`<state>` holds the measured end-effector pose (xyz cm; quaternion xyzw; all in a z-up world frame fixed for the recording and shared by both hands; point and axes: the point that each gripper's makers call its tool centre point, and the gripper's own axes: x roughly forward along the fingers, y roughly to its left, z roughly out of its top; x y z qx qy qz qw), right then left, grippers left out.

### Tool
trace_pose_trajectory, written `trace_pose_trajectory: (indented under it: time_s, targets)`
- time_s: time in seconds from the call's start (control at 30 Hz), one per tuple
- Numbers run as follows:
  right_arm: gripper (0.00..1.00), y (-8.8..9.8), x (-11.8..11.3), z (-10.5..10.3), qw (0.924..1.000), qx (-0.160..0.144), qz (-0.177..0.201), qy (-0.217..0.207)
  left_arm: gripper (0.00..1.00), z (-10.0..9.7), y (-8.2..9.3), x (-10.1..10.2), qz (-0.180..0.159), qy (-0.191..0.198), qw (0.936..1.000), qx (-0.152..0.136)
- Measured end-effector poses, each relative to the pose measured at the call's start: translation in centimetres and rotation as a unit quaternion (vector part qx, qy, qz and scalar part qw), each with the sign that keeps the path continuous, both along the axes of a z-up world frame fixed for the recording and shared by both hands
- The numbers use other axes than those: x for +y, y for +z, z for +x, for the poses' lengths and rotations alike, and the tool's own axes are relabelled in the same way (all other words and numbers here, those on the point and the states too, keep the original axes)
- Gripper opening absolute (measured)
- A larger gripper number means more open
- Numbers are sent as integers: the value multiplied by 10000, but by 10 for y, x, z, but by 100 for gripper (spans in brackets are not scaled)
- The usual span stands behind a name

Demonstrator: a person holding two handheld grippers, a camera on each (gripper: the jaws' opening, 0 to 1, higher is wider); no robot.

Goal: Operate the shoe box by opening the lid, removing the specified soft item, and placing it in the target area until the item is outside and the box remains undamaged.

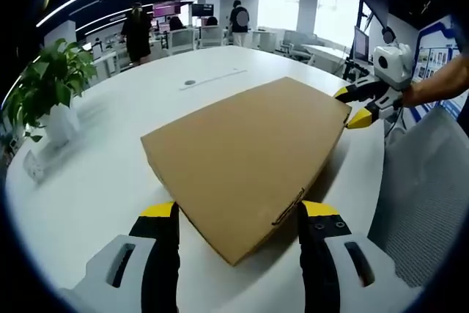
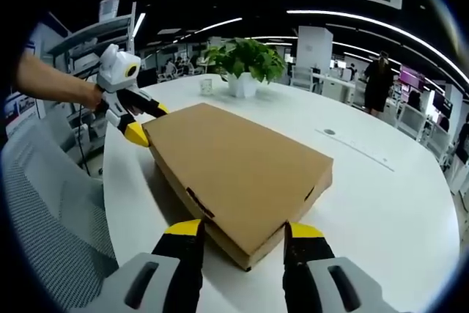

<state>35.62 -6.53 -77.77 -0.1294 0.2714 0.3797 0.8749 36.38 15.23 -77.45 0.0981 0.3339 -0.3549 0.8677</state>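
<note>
the shoe box lay flat on the white surface with its lid fully down, so the soft item was hidden inside. the left claw sat spread, one jaw on either side of the box's near corner; whether the tips touched the cardboard could not be told. the right claw was likewise spread across the opposite corner, by the tuck slots in the front flap. neither was pinching anything.

the likely trouble lay in the lid: prying at a corner instead of the front edge could crease or tear the cardboard around the slots. lifting with one claw while the other failed to steady the base might drag the box toward the surface's edge beside the mesh chair.
</note>
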Motion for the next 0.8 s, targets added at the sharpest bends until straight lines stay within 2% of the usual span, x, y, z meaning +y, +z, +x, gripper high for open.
trace_pose_trajectory:
  time_s: [0.8]
  targets:
    - [38,2,34,-22,9997,-59,95,212,67,-21,1,36,55,-11,10000,45]
